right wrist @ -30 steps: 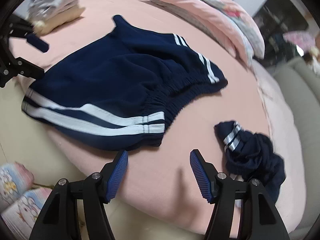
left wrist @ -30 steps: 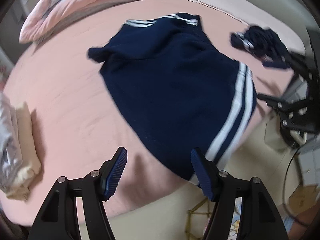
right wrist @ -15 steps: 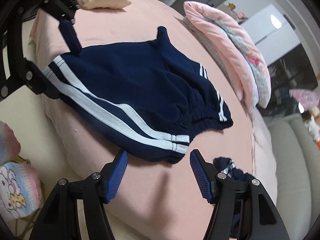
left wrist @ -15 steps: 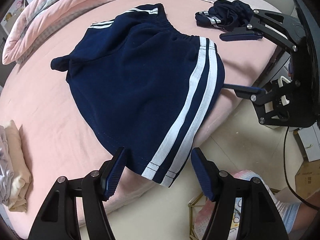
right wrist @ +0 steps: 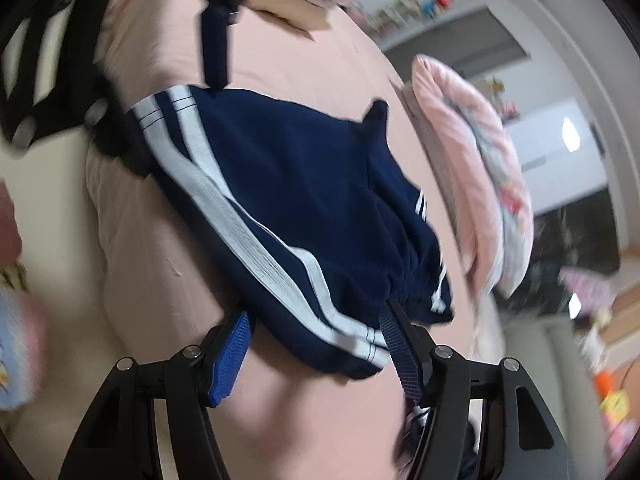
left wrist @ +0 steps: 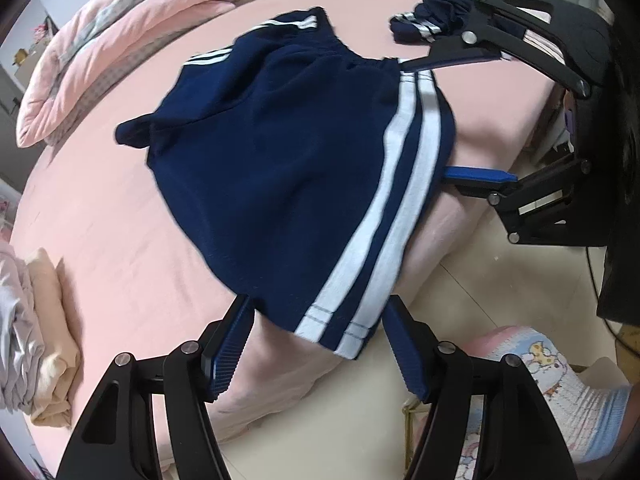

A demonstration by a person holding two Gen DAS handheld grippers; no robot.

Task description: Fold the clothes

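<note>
The navy shorts [left wrist: 288, 168] lay spread on the pink bed [left wrist: 100, 216], one striped side hanging over the bed's near edge. They were flat, single layer as far as I could see, with no fold made in them.

My left tongs [left wrist: 316, 344] stood released, fingers wide, straddling the hem corner with the white stripes; no cloth pinched. My right tongs [right wrist: 316, 344] were likewise parted, one finger on each side of the waistband corner, one of them seemingly slipped under the cloth edge. Contact beyond that I could not tell; the right view was blurred.

Elsewhere: a second navy garment [left wrist: 436, 20] lay crumpled at the far side of the bed, unfolded. A stack of folded clothes [left wrist: 32, 320] sat at the bed's left side, so part of the job looked done.

Judgement: task mid-way. The shorts and the crumpled garment remained to fold. Both tongs sat at corners of one long edge, placed for closing.
</note>
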